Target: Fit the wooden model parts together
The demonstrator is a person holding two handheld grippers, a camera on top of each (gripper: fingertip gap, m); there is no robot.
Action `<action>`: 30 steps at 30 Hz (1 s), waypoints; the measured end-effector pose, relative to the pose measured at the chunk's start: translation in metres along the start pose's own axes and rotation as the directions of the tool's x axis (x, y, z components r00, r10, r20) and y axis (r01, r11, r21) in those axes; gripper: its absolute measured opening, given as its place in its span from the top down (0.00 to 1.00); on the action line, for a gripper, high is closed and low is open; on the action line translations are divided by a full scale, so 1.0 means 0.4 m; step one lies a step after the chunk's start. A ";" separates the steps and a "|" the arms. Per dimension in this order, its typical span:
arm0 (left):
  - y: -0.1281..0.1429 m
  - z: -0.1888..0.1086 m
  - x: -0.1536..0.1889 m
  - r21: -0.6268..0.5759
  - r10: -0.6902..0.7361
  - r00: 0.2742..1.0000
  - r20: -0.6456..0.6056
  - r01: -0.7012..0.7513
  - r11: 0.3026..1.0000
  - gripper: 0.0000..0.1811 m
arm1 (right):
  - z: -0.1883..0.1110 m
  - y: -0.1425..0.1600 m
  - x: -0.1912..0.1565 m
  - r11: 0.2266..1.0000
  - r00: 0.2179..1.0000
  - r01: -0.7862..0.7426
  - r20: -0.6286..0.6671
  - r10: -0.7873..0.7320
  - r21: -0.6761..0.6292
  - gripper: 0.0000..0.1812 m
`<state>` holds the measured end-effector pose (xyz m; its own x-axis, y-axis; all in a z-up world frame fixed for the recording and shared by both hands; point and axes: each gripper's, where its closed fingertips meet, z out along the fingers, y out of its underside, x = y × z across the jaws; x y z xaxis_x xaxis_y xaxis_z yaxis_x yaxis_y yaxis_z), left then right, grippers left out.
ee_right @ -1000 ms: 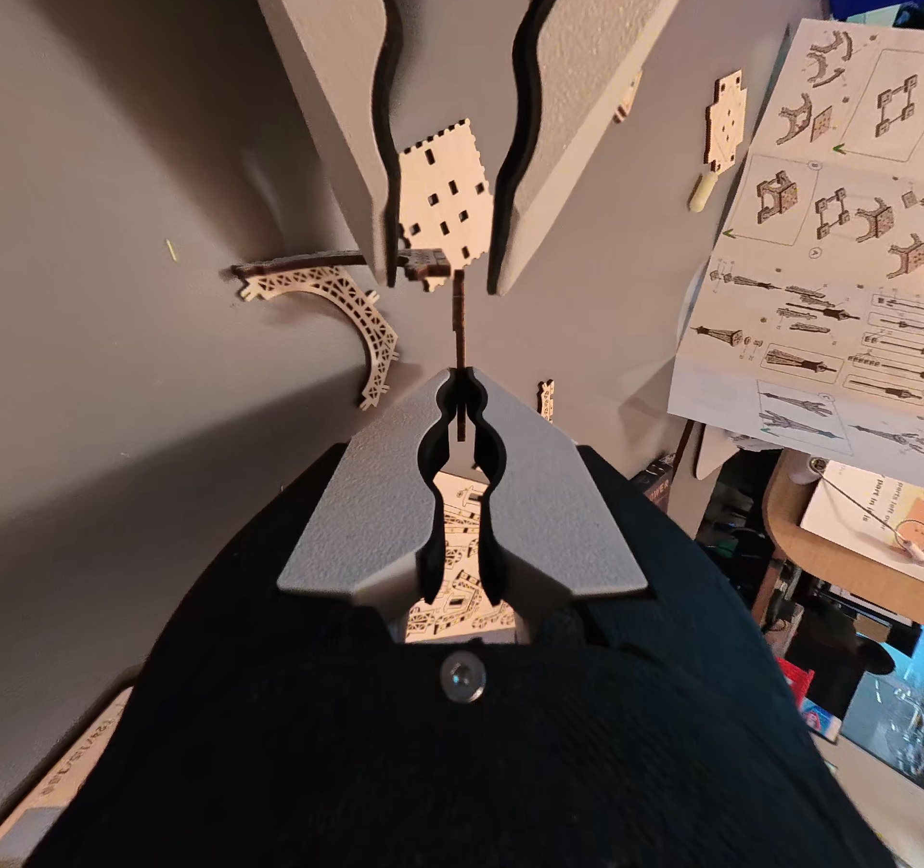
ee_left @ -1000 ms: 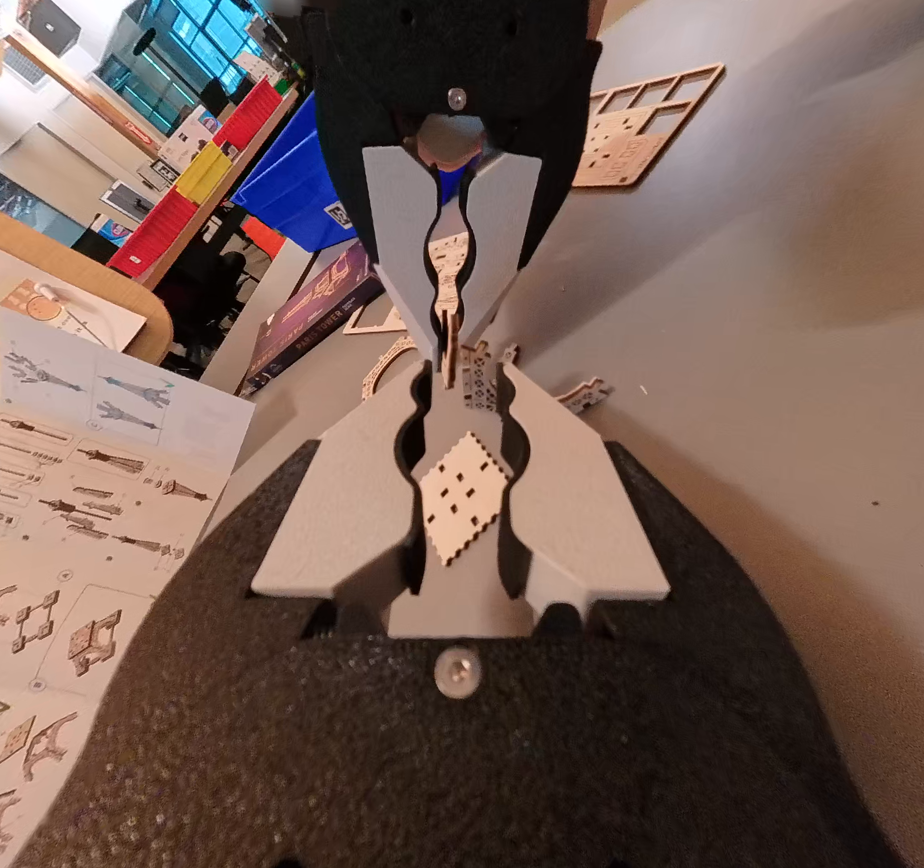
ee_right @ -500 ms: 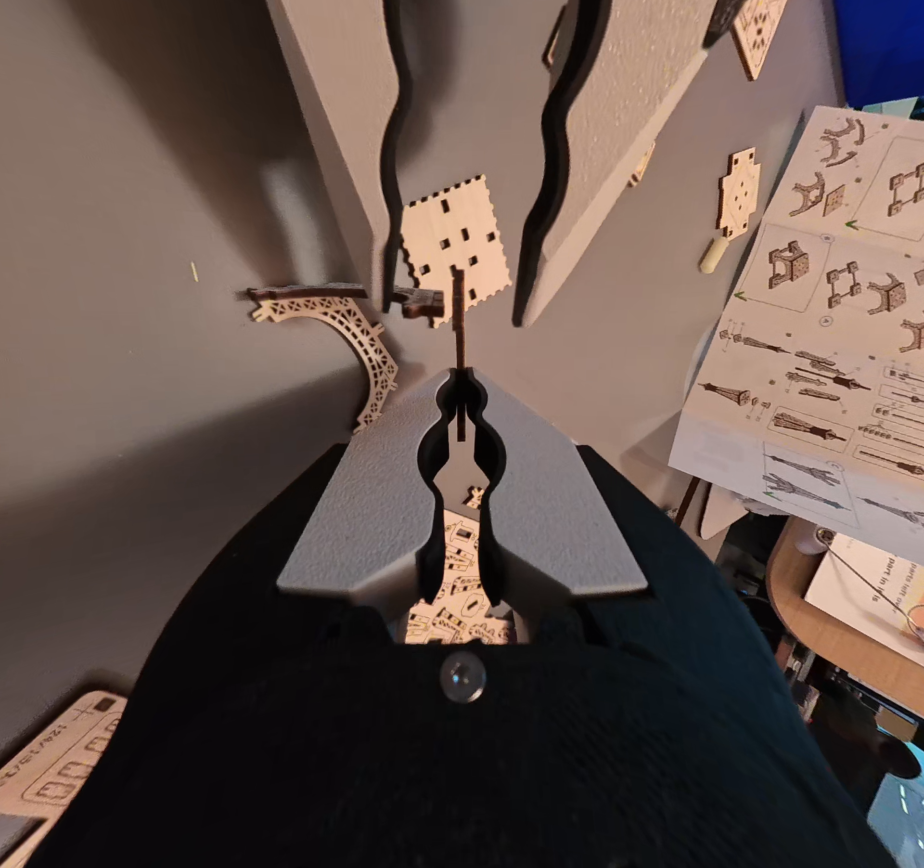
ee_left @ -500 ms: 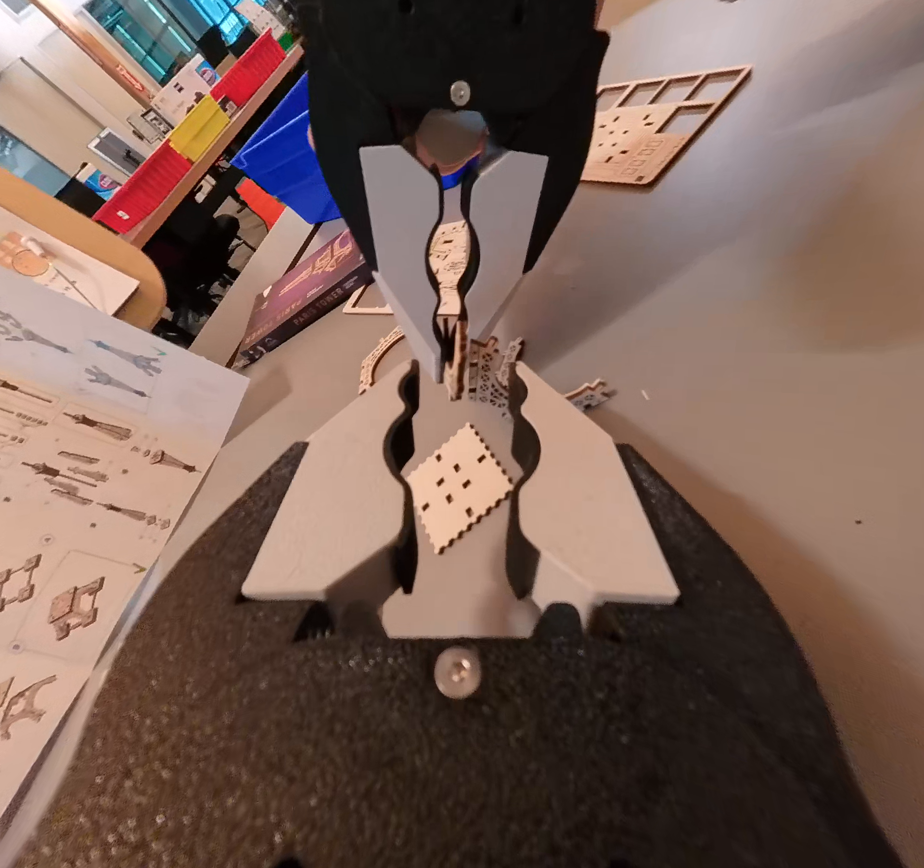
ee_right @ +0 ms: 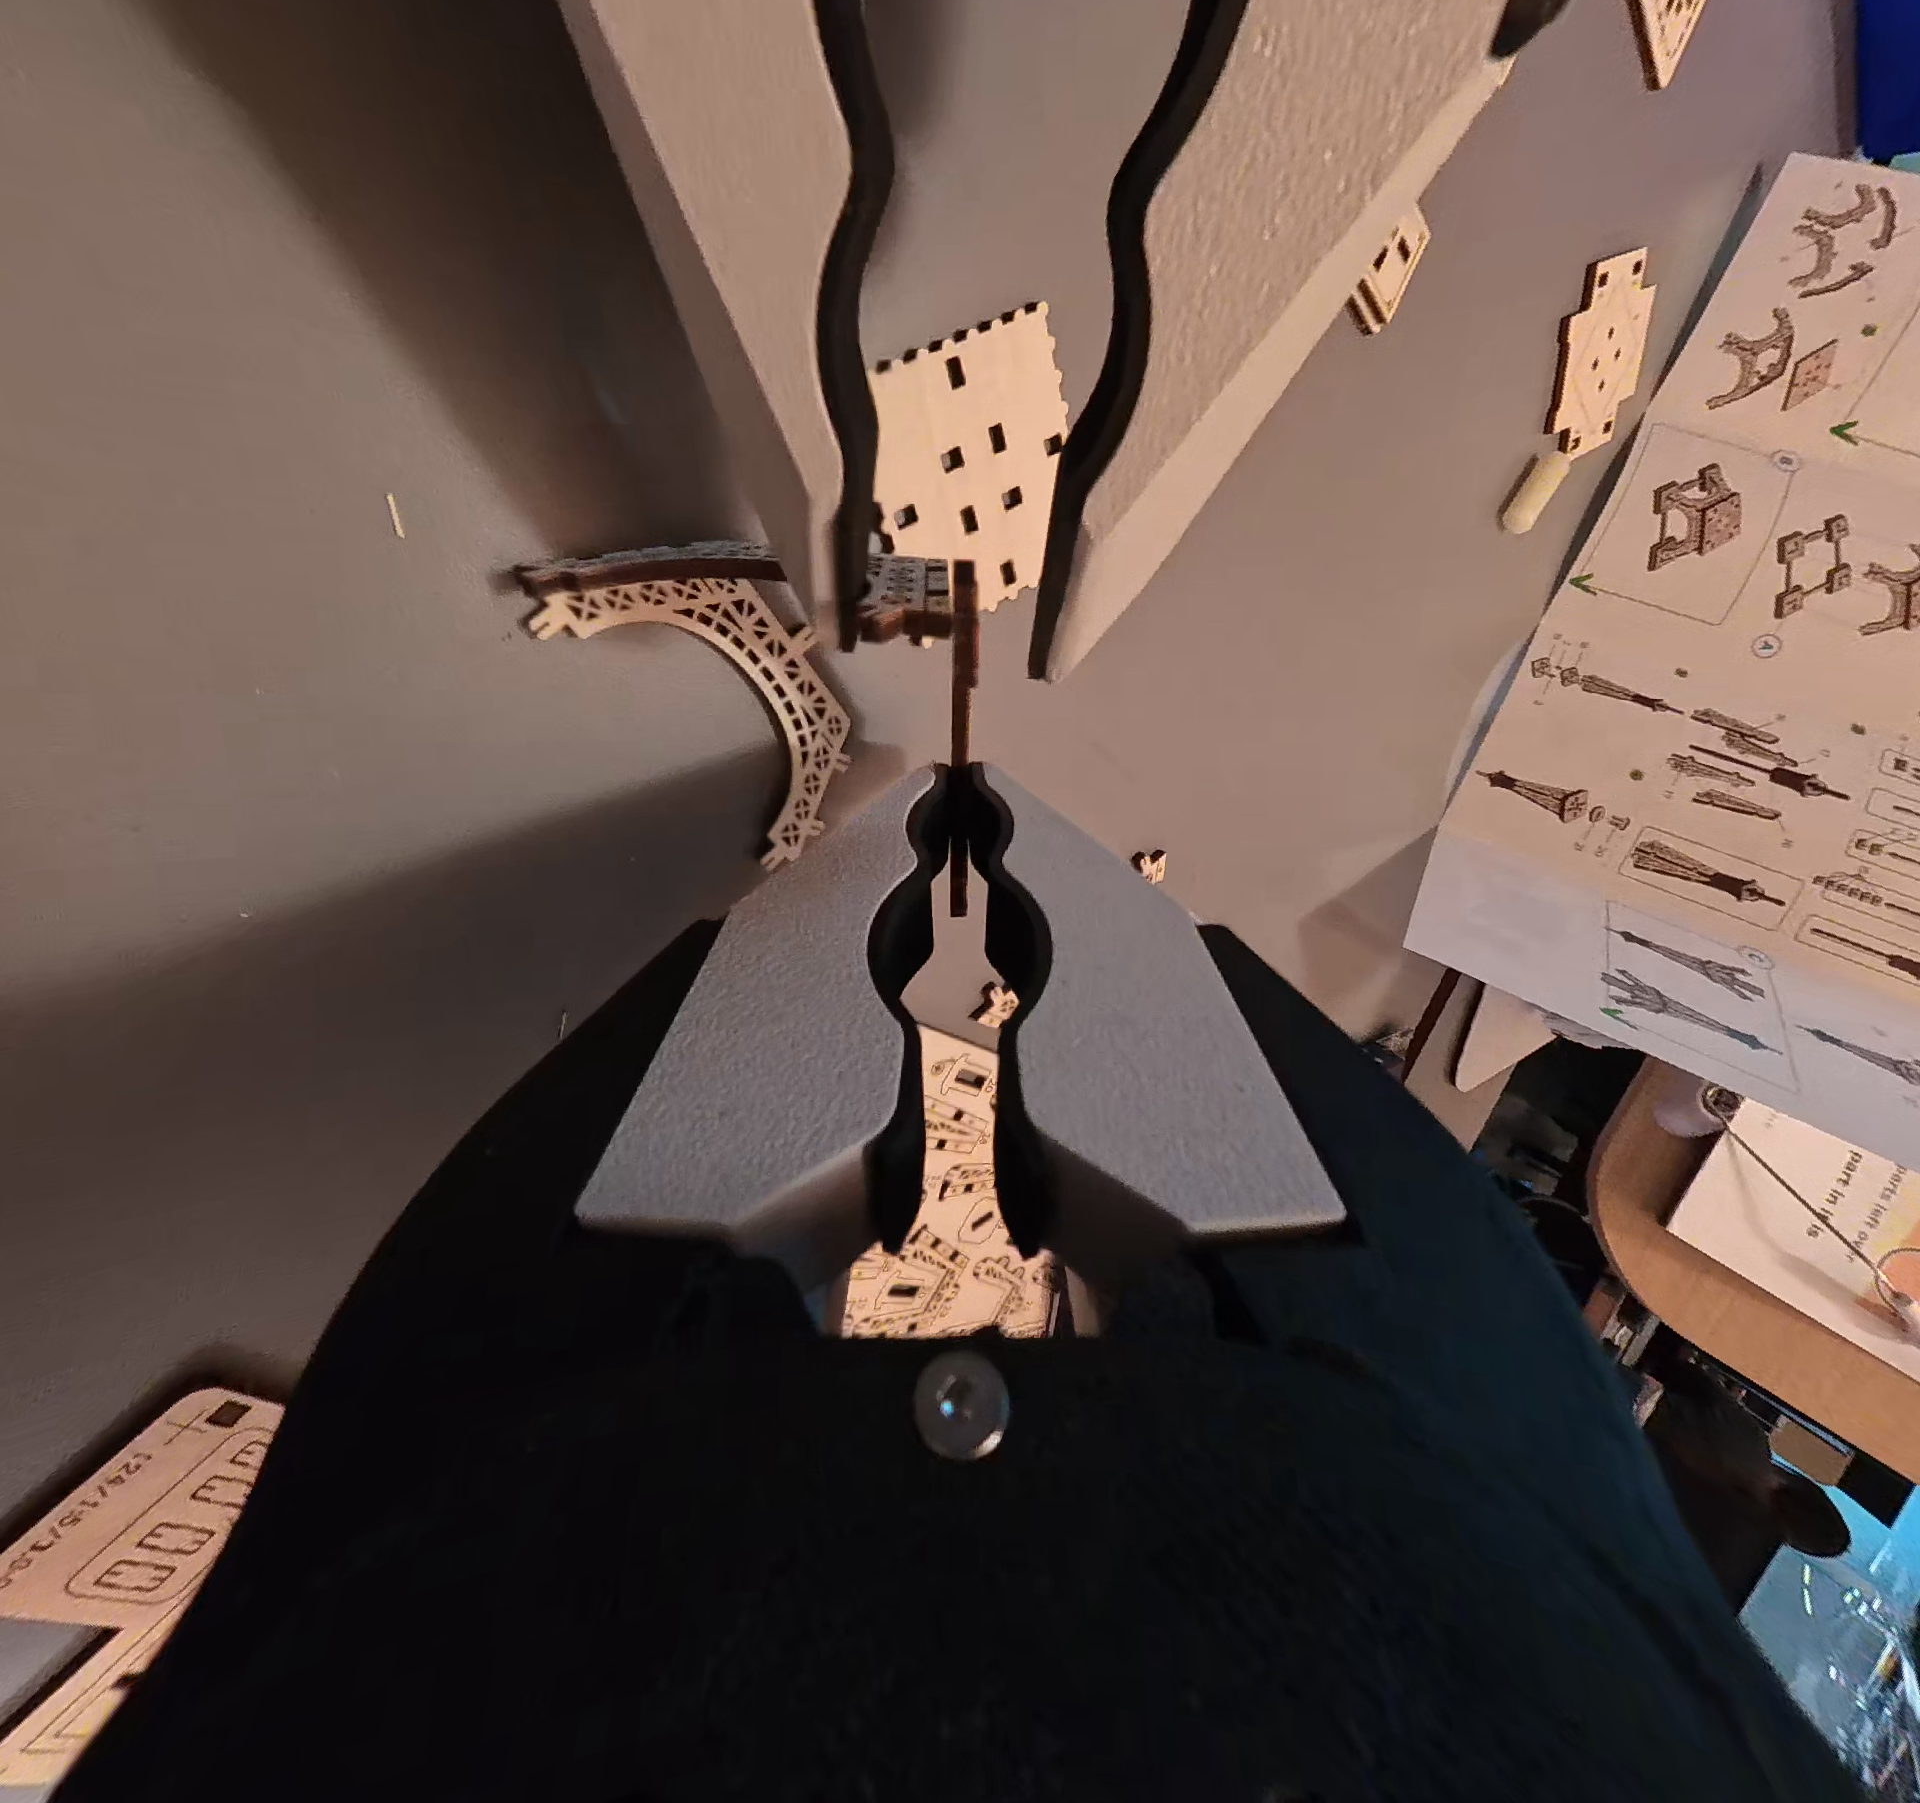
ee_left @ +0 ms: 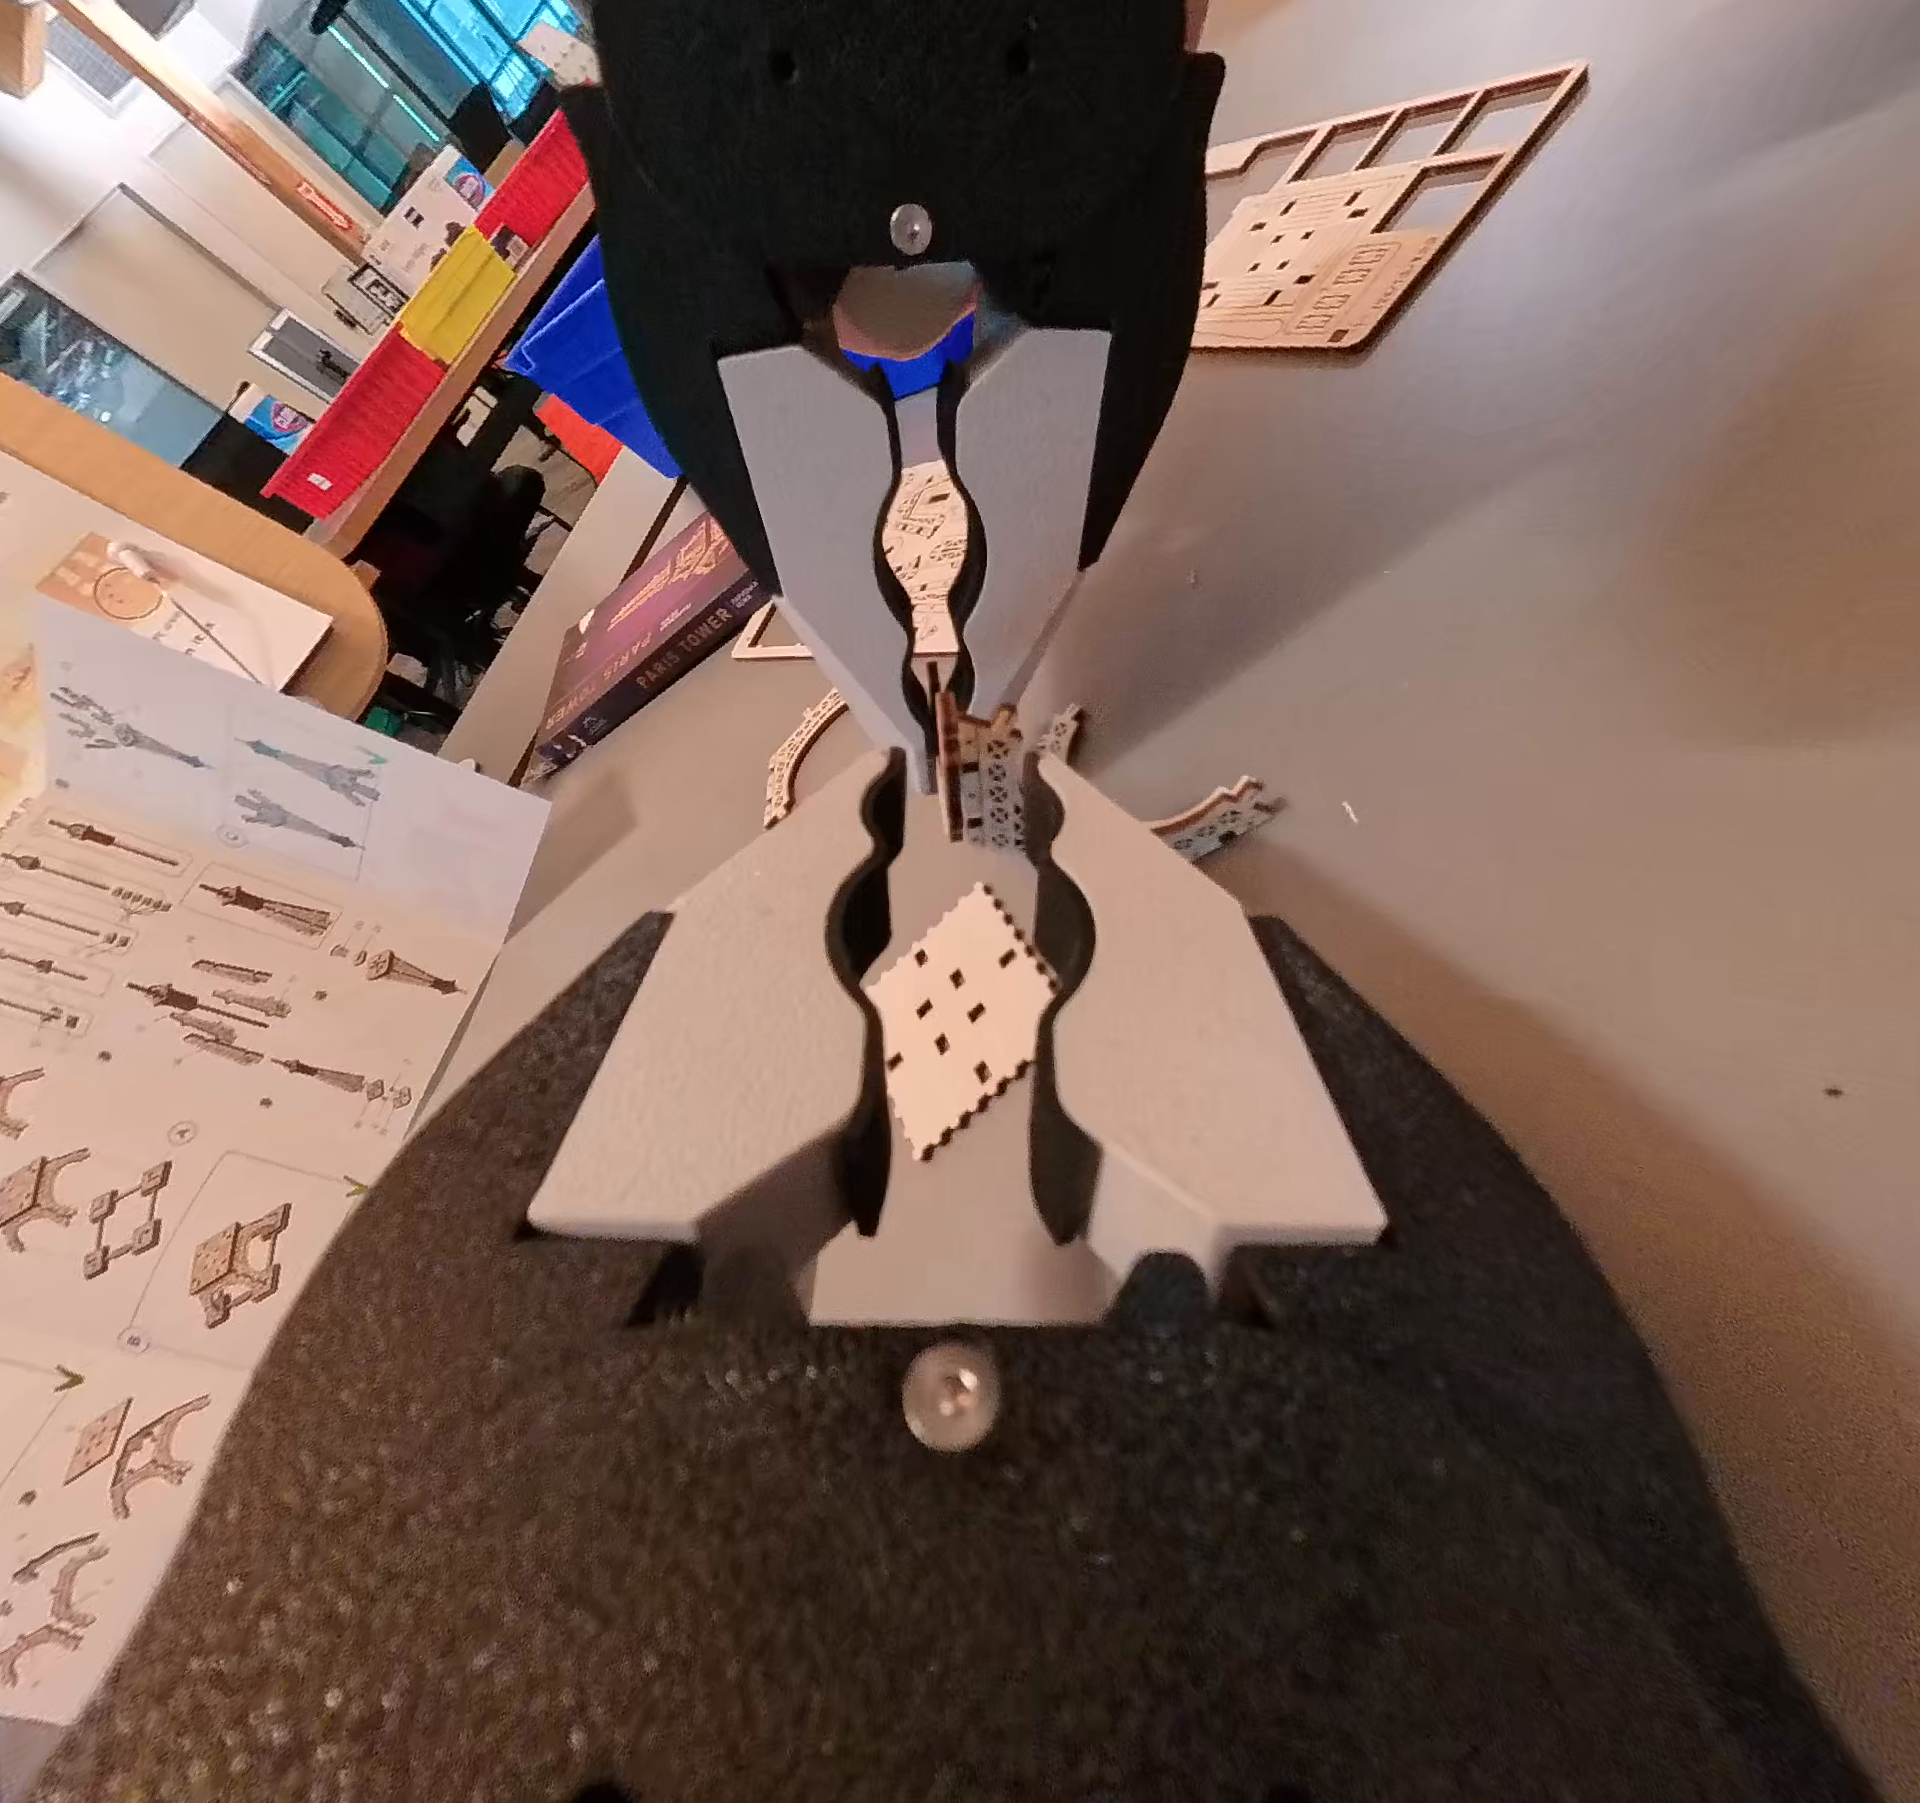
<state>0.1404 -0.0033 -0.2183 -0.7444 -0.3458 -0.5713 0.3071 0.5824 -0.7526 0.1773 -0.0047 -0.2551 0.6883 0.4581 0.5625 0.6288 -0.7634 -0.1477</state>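
Wooden model parts lie scattered on the grey surface (ee_left: 1558, 818): at left an instruction sheet (ee_left: 187, 1026), then a square plate (ee_left: 961, 1021) with small slots, lying flat between the spread fingers of the left tongs (ee_left: 961, 797), which grip nothing. Facing them tip to tip, the right tongs (ee_right: 961, 777) pinch a thin wooden strip (ee_right: 963, 673) edge-on, beside a lattice arch piece (ee_right: 727, 641). Farther right lies an emptied cut-out sheet (ee_left: 1382, 205).

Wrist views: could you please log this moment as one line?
right tongs: shut on wooden strip | left tongs: open | square plate: flat on table
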 end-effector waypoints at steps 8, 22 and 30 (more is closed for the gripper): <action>-0.005 0.004 0.011 0.013 -0.003 1.000 -0.022 0.004 1.000 0.94 | 0.005 0.001 -0.004 1.000 1.000 0.004 0.008 -0.005 0.012 1.00; -0.002 0.010 0.006 0.011 -0.017 1.000 -0.017 0.018 1.000 0.92 | 0.013 -0.003 -0.004 0.997 1.000 -0.027 0.004 0.027 0.071 1.00; 0.001 0.014 0.000 0.002 -0.018 1.000 0.001 0.018 1.000 0.92 | 0.016 0.005 -0.002 0.995 0.998 -0.054 -0.007 0.055 0.088 1.00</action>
<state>0.1438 -0.0073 -0.2207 -0.7492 -0.3566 -0.5582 0.2948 0.5752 -0.7631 0.1804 -0.0038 -0.2613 0.7193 0.4123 0.5590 0.6201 -0.7439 -0.2492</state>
